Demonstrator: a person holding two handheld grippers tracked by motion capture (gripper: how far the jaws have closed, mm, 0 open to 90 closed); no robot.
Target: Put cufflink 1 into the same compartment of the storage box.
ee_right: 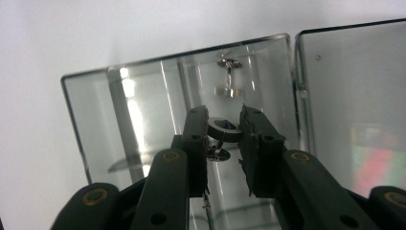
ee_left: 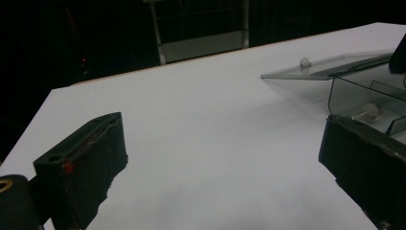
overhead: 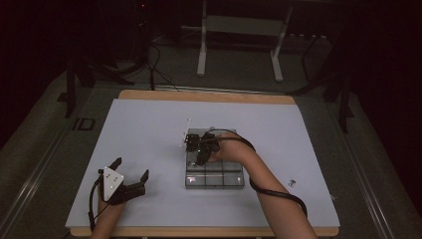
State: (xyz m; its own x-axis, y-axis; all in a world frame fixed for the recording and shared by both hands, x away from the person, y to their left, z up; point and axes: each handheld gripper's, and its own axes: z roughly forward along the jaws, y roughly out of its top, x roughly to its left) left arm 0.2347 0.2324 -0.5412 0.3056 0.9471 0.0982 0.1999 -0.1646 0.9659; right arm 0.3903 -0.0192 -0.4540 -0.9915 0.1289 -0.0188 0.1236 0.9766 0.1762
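Note:
A clear plastic compartment box (overhead: 215, 175) lies in the middle of the white table, with its lid (ee_right: 349, 86) swung open. My right gripper (ee_right: 224, 125) hovers over one compartment, shut on a small metal stud (ee_right: 223, 132) with a dark ring head and a silver stem. A second silver stud (ee_right: 228, 76) lies in the compartment beyond it. In the high view the right gripper (overhead: 200, 148) is over the far left part of the box. My left gripper (overhead: 131, 169) rests near the front left of the table, open with nothing between its jaws (ee_left: 222, 153). It sees the box (ee_left: 368, 96) to the right.
A white sheet (overhead: 149, 129) covers the wooden table top. A tiny object (overhead: 292, 182) lies on the sheet right of the box. White stand legs (overhead: 239, 45) and cables sit on the dark floor beyond the far edge.

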